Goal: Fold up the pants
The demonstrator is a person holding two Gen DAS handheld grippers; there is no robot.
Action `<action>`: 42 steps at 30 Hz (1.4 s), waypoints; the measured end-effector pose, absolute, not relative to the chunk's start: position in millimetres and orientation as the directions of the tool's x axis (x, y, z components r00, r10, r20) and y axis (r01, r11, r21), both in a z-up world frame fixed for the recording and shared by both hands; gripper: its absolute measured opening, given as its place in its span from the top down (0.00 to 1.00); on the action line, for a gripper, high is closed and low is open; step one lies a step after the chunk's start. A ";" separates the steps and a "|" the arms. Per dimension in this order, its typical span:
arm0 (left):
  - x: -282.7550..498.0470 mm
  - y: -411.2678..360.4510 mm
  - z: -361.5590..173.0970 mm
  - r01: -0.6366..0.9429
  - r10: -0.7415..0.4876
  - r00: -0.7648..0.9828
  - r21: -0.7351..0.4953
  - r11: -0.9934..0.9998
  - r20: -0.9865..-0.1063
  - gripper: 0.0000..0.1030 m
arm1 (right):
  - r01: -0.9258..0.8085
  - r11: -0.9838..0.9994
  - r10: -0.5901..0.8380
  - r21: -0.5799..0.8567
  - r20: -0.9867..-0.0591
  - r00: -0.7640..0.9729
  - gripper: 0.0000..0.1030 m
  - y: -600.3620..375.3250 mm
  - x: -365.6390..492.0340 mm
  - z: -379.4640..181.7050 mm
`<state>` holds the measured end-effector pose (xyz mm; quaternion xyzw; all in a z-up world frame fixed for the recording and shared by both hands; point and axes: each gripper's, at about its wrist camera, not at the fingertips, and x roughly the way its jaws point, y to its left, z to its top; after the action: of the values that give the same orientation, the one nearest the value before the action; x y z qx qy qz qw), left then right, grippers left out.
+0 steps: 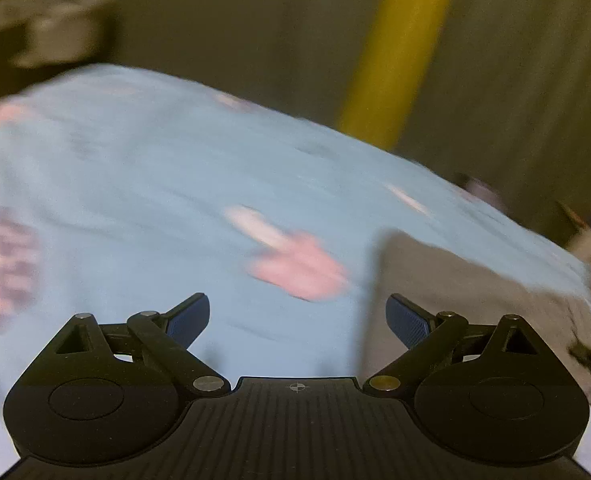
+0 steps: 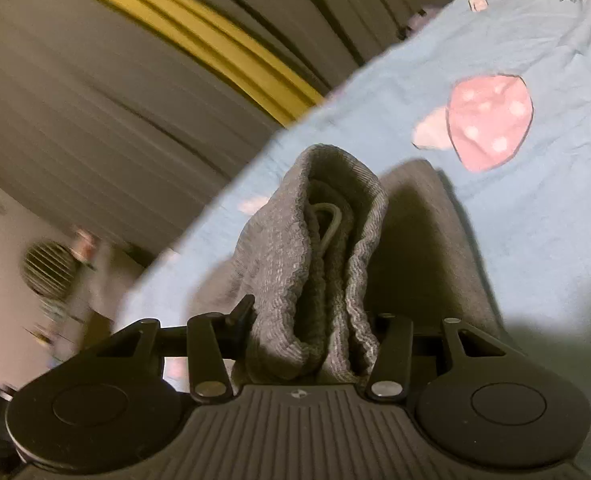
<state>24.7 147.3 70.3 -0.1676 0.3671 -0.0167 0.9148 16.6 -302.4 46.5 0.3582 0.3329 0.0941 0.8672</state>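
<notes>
While the views are blurring:
Right gripper: clamping on bunched grey pants.
Left gripper: hanging with jaws apart, gripping nothing.
Pants: lying near right on blue sheet.

No text, label, brand or number can be read in either view; the small dark mark at the far right of the light blue cloth with pink mushroom prints is too tiny and blurred to make out.
</notes>
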 end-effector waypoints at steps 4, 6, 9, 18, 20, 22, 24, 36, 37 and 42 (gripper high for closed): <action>53.5 94.5 46.8 0.031 -0.296 0.646 -0.363 0.931 -0.703 0.05 | 0.087 0.824 0.317 0.559 -0.583 0.748 0.50 -312.8 5.4 36.3; 66.3 80.2 29.4 0.054 -0.284 0.618 -0.321 0.946 -0.733 0.05 | 0.161 0.869 0.242 0.468 -0.685 0.688 0.32 -317.0 8.4 20.9; 74.9 66.6 7.1 0.074 -0.262 0.583 -0.271 0.960 -0.769 0.05 | 0.207 0.848 0.226 0.489 -0.685 0.692 0.11 -330.3 5.0 15.9; 121.0 78.7 -35.0 0.141 -0.499 0.413 -0.488 0.861 -0.762 0.05 | 0.150 0.764 0.447 0.628 -0.682 0.579 0.04 -349.0 41.4 -7.5; 130.8 78.4 -41.1 0.166 -0.546 0.390 -0.526 0.834 -0.742 0.05 | 0.136 0.728 0.493 0.672 -0.650 0.577 0.04 -354.4 47.7 -11.3; 141.9 74.3 -48.6 0.181 -0.572 0.364 -0.547 0.817 -0.735 0.03 | 0.117 0.692 0.533 0.712 -0.614 0.583 0.04 -357.3 53.1 -15.4; 148.1 66.6 -50.5 0.211 -0.572 0.356 -0.532 0.820 -0.739 0.02 | 0.104 0.681 0.545 0.725 -0.596 0.590 0.04 -353.9 52.8 -17.8; 163.4 32.9 -55.0 0.299 -0.530 0.363 -0.443 0.845 -0.766 0.00 | 0.058 0.706 0.545 0.706 -0.593 0.592 0.13 -345.5 62.4 -18.7; 162.6 31.9 -54.4 0.297 -0.524 0.368 -0.437 0.849 -0.768 0.00 | 0.057 0.714 0.538 0.698 -0.599 0.593 0.13 -343.3 65.1 -18.1; 156.4 28.6 -50.6 0.287 -0.506 0.397 -0.420 0.861 -0.766 0.08 | 0.059 0.778 0.464 0.625 -0.635 0.618 0.33 -340.2 58.5 -15.1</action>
<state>156.4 28.6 -50.6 -0.1107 0.4941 -0.2393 0.8284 58.5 -340.2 -15.1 0.3106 0.4204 0.1200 0.8440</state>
